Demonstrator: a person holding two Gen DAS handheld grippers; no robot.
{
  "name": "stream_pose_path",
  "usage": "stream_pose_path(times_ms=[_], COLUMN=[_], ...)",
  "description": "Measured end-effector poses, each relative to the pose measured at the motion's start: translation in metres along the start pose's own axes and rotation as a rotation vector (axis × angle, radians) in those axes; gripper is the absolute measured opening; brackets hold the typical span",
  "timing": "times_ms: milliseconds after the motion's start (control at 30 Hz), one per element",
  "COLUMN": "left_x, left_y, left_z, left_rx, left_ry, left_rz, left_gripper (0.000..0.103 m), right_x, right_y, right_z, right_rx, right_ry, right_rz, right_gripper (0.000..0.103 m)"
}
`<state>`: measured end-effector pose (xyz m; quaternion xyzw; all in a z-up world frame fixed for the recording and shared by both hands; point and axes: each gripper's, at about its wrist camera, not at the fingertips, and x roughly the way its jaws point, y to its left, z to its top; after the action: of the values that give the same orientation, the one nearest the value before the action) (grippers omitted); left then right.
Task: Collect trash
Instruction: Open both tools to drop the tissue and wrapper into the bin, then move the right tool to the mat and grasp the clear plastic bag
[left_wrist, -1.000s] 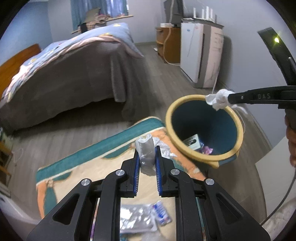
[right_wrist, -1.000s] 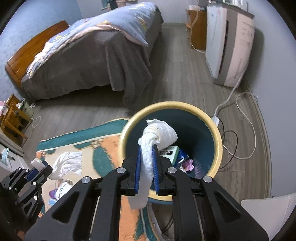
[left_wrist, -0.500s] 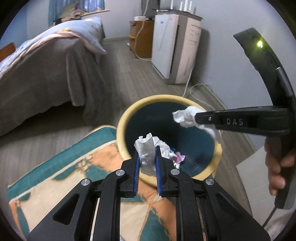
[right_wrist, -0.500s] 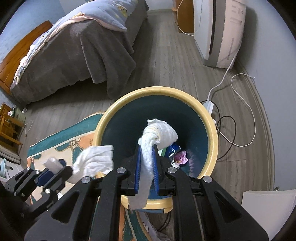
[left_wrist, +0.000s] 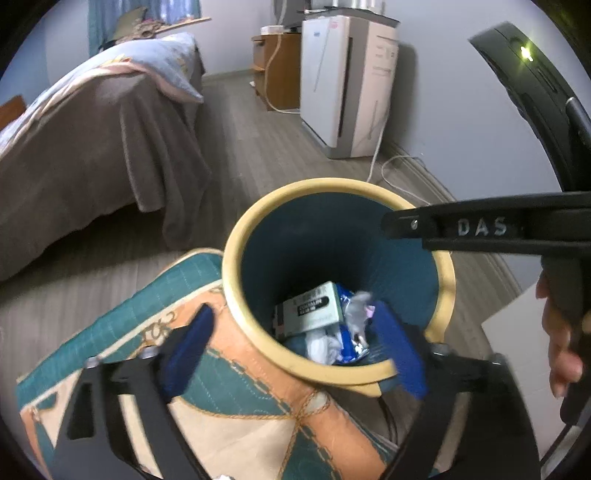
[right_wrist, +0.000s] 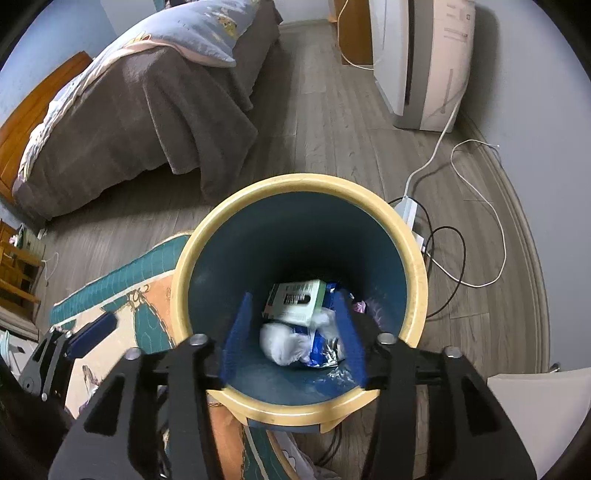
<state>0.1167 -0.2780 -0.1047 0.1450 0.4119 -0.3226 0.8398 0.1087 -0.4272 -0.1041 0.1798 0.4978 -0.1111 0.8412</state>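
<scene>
A teal trash bin with a yellow rim (left_wrist: 236, 266) (right_wrist: 417, 273) stands on the floor. Inside lie a green-white box (left_wrist: 310, 308) (right_wrist: 295, 301), white crumpled tissue (right_wrist: 282, 345) (left_wrist: 323, 343) and blue foil wrappers (right_wrist: 325, 349). My left gripper (left_wrist: 291, 350) is open and empty over the bin's near rim. My right gripper (right_wrist: 293, 332) is open and empty right above the bin's opening; it also shows from the side in the left wrist view (left_wrist: 461, 227).
A patterned teal and orange rug (left_wrist: 229, 402) lies left of the bin. A bed with a grey cover (right_wrist: 147, 107) stands behind. A white appliance (left_wrist: 343, 85) and cables (right_wrist: 476, 221) are by the right wall.
Both grippers have opened and let go of their crumpled tissues, which now lie in the bin. Both moved closer over the bin.
</scene>
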Motion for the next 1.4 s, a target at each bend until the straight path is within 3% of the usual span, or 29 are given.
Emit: stream_pose_path(times_ms=[67, 133, 200, 467, 733, 867, 1067, 1233, 1400], left_x=[-0.004, -0.01, -0.018, -0.087, -0.171, -0.204, -0.232, -0.245, -0.25], left_y=[0.005, 0.01, 0.015, 0.052, 0.105, 0.123, 0.139, 0.149, 0.163], left_z=[-0.004, -0.008, -0.012, -0.037, -0.081, -0.11, -0.147, -0.175, -0.194], left_rx=[-0.027, -0.042, -0.05, -0.089, -0.182, -0.257, -0.342, -0.36, -0.394], left_ry=[-0.002, 0.003, 0.001, -0.048, -0.05, -0.061, -0.063, -0.082, -0.105], left_rz=[0.013, 0.032, 0.054, 0.173, 0.314, 0.362, 0.402, 0.415, 0.422], left_gripper=[0.095, 0.096, 0.096, 0.097, 0.098, 0.098, 0.098, 0.098, 0.098], right_x=[-0.002, -0.005, -0.011, -0.029, -0.073, -0.08, -0.083, -0.08, -0.071], right_y=[0.0, 0.002, 0.005, 0.032, 0.094, 0.135, 0.179, 0.195, 0.209], right_z=[0.001, 0.002, 0.004, -0.003, -0.044, -0.082, -0.127, -0.146, -0.164], right_rx=[0.004, 0.006, 0.004, -0.067, -0.219, -0.333, -0.426, -0.421, -0.422], right_ry=[-0.006, -0.017, -0.041, -0.057, -0.127, -0.099, -0.07, -0.076, -0.014], right_rz=[-0.009, -0.014, -0.005, -0.021, -0.016, -0.014, 0.01, -0.04, -0.002], right_gripper=[0.069, 0.091, 0.097, 0.097, 0.097, 0.097, 0.097, 0.097, 0.097])
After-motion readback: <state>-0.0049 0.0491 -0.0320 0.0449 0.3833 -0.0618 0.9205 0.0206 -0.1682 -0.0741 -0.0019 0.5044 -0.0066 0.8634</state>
